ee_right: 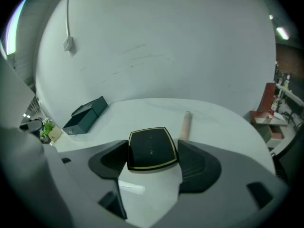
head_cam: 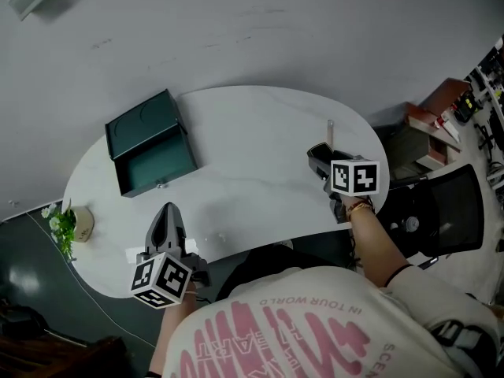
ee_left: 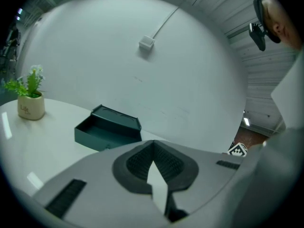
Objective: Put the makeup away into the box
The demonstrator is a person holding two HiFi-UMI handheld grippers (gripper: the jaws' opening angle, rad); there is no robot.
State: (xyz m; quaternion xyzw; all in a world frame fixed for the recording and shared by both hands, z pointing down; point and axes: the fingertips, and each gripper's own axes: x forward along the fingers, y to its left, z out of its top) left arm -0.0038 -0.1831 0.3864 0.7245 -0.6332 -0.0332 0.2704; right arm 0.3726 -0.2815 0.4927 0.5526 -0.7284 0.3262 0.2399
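Compact (ee_right: 151, 153) gripped in the right claw (ee_right: 153, 144); box (head_cam: 150, 144) open at the bench's (head_cam: 260, 132) far left.
Black and gold-edged, the compact sits between the right claw's wide-set jaws, both pads against its sides. A pink tube (ee_right: 185, 126) lies just beyond it. The left claw (ee_left: 153, 146) is closed and empty, tips touching, and faces the dark green box near a potted plant (ee_left: 29, 99).
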